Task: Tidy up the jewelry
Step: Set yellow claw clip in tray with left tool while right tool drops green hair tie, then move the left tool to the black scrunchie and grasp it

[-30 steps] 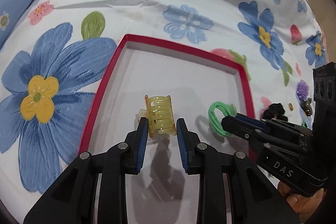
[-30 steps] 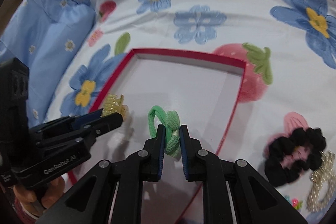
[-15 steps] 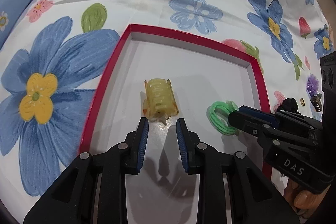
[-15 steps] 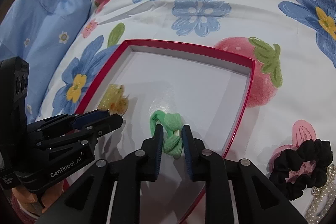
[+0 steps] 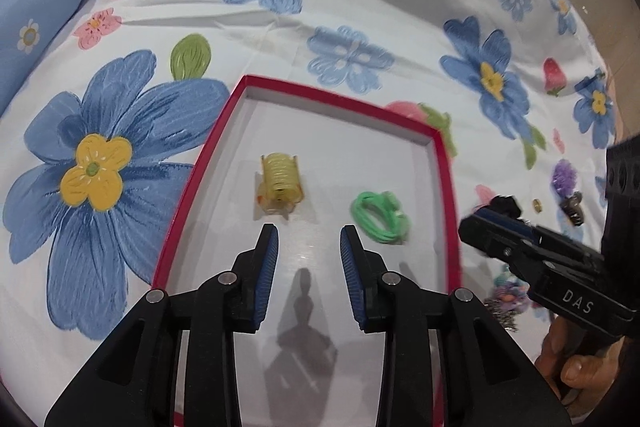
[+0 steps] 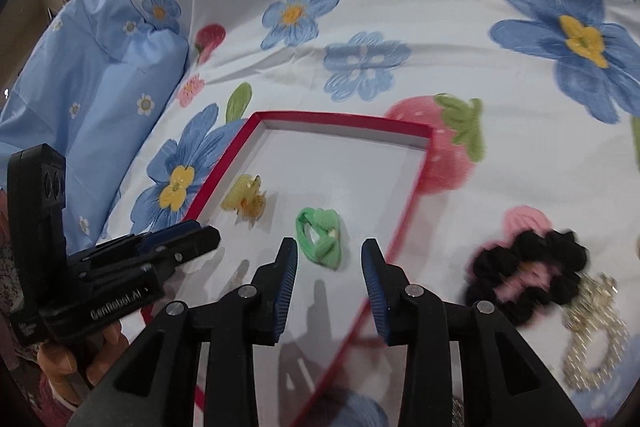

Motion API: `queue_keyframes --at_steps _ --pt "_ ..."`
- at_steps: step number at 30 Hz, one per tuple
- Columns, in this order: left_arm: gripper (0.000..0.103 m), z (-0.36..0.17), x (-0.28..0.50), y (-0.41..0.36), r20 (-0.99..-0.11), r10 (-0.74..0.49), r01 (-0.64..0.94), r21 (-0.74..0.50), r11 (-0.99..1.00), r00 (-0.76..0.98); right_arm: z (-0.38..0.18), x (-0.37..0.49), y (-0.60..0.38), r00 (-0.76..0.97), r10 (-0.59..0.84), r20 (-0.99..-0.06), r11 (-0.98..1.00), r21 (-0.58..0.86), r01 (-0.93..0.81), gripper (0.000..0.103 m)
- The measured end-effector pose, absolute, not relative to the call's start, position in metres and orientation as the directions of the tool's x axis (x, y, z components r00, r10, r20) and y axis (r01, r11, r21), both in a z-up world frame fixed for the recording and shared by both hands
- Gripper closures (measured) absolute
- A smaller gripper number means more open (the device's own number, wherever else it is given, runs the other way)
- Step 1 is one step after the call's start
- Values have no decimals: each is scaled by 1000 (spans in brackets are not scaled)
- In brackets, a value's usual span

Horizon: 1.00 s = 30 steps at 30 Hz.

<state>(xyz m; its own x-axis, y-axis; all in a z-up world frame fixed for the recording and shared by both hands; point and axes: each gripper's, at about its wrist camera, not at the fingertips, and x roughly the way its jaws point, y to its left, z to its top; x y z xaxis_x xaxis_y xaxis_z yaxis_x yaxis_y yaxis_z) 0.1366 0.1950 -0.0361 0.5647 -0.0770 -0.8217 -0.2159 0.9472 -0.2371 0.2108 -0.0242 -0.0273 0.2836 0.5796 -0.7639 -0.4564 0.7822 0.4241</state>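
The bed sheet (image 5: 360, 7) is big and soft, with blue flowers on it. On it sits the red box (image 5: 188, 195), flat and stiff, with low walls. Two things lie inside it, a little apart.

Outside the box, on the right, lies a black scrunchie (image 6: 528, 275). It looks puffy and light, so I think it will squash when pinched; grab one fat side of the ring. Just beside it is a pearl piece (image 6: 592, 339), blurry here, maybe a hair clip. It looks hard and may slip, so take it across a thin part.

In the box, the yellow clip (image 5: 280, 183) is see-through plastic, stiff and light, and could crack if squeezed hard. The green tie (image 5: 380, 215) is soft and stretchy.

The left gripper (image 5: 308, 251) is spread wide and holds nothing, just in front of the clip. The right gripper (image 6: 330, 267) is spread wide too, empty, near the tie.
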Motion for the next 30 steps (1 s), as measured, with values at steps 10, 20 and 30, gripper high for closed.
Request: queue_keyframes --at_steps 10,20,30 --pt "51 -15 117 154 -787 -119 -174 -276 945 605 -19 178 -97 360 540 -760 831 415 -371 51" --pt "45 -4 101 111 -760 -142 -122 -280 952 634 -13 142 -168 480 466 -743 883 361 -299 51" --pt "45 -4 104 63 -772 -184 -22 -248 968 608 -17 127 -234 528 391 -754 920 343 -191 49"
